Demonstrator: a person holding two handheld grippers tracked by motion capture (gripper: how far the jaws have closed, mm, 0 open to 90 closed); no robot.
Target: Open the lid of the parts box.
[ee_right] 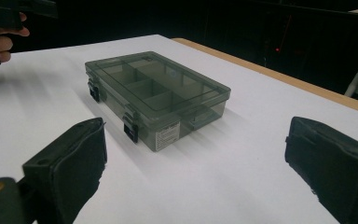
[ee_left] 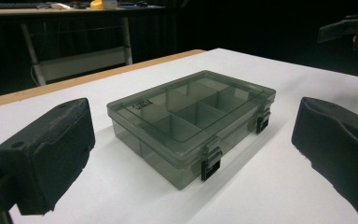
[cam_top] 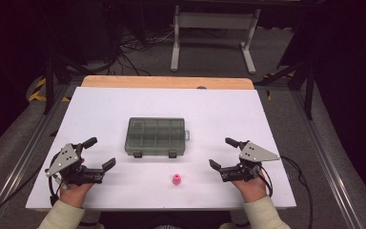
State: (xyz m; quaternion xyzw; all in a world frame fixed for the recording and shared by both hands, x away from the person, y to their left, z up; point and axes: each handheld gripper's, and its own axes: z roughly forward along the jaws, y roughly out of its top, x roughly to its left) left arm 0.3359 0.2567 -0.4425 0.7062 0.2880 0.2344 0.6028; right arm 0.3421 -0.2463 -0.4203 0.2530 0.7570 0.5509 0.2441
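Note:
A smoky clear plastic compartment box (cam_top: 156,136) lies shut on the white table (cam_top: 228,109), its two black latches facing me. The same box (ee_left: 191,119) is ahead in the left gripper view, and the box (ee_right: 156,95) also lies ahead in the right gripper view. A small pink piece (cam_top: 176,179) sits in front of it near the table's front edge. My left gripper (cam_top: 99,153) rests at the front left, open and empty. My right gripper (cam_top: 222,152) rests at the front right, open and empty too. Both point inward toward the box.
A wooden strip (cam_top: 167,82) borders the table's far edge. Beyond it stand a white metal frame (cam_top: 214,28) and loose cables on the floor. Metal rails run along both sides of the table.

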